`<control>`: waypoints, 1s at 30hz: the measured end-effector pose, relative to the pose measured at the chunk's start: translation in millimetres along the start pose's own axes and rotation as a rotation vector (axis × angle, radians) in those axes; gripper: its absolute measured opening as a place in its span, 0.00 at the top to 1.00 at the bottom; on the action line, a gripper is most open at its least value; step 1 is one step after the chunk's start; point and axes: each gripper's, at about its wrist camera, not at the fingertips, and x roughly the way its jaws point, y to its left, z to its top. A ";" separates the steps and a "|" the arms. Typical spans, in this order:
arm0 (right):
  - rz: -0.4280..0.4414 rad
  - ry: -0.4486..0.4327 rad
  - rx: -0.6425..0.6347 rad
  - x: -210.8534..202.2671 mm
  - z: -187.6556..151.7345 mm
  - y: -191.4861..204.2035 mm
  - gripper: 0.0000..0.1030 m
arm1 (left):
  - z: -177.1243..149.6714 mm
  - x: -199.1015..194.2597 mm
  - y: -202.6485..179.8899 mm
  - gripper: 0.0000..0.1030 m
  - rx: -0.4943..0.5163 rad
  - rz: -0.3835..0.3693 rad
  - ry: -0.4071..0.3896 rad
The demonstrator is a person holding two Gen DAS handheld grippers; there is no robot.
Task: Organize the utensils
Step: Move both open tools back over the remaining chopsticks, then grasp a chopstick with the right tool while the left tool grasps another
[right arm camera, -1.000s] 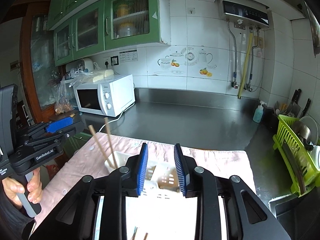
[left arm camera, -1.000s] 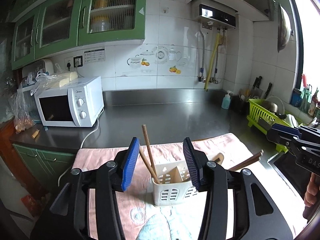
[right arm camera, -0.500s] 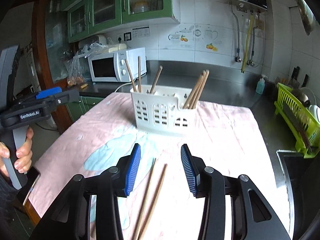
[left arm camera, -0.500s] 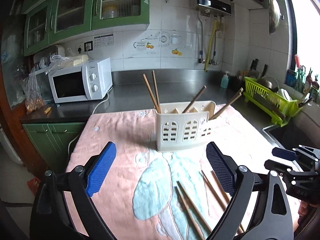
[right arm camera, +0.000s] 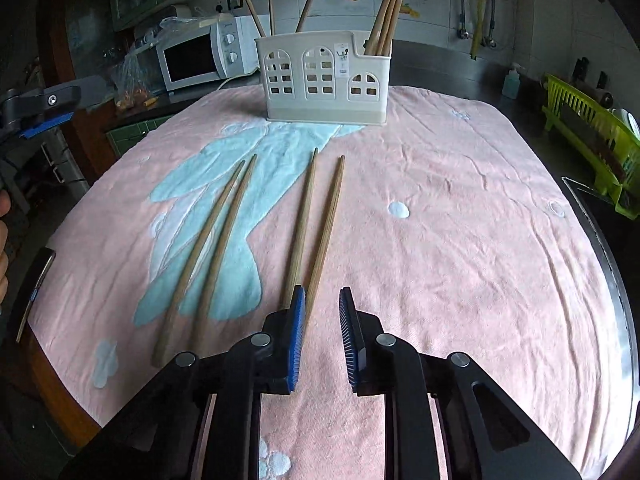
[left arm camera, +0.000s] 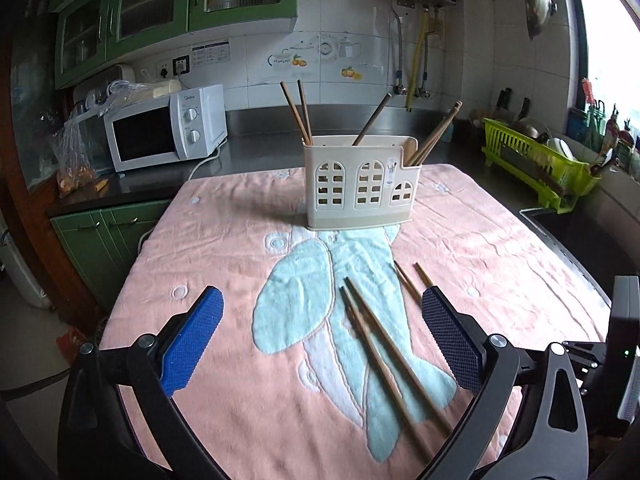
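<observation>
A cream utensil holder (left arm camera: 362, 186) with several wooden chopsticks standing in it sits at the far side of a pink towel (left arm camera: 224, 240); it also shows in the right wrist view (right arm camera: 326, 78). Several loose chopsticks (right arm camera: 320, 224) lie on the towel in two pairs, also seen in the left wrist view (left arm camera: 384, 344). My left gripper (left arm camera: 320, 340) is wide open and empty above the towel's near edge. My right gripper (right arm camera: 322, 338) is open and empty, low over the towel, just behind the near ends of the right pair.
A white microwave (left arm camera: 164, 132) stands on the steel counter at back left. A green dish rack (left arm camera: 540, 164) is at the right by the sink. The towel's left edge (right arm camera: 60, 240) drops off the counter.
Both grippers pulled back from the holder and lowered toward the towel. The left gripper opened wide. The right gripper now hovers at the near ends of the loose chopsticks.
</observation>
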 end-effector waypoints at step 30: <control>0.019 0.042 0.025 15.7 -1.4 5.0 0.96 | -83.8 28.8 -18.8 0.05 0.009 -0.018 0.233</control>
